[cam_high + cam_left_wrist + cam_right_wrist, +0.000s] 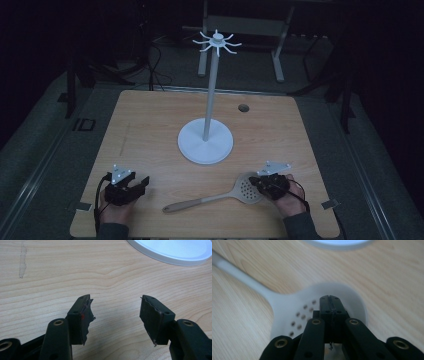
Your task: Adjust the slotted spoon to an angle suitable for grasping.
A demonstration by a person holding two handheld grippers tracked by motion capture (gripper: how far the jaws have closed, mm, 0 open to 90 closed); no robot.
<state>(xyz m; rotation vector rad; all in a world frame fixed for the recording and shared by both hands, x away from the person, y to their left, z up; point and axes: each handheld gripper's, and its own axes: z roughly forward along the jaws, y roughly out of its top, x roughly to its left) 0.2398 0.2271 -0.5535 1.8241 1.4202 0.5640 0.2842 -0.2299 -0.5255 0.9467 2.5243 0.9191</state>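
Desk (150, 125): light wood, rectangular, a small round hole (243, 107) set near its far edge. Utensil stand (206, 140): white, a round base at mid-desk with an upright pole topped by a ring of curved hooks. Slotted spoon (235, 192): grey, laid flat on the near part of the desk, its handle pointed toward the left, its perforated bowl at the right. Right hand-held gripper (330, 298): jaws brought together, no gap seen between the pads, positioned over the spoon's bowl; whether the tips rest on the bowl cannot be told, the close view being blurred. Left hand-held gripper (116, 312): jaws held well apart over bare wood, nothing between them, well apart from the spoon's handle end.
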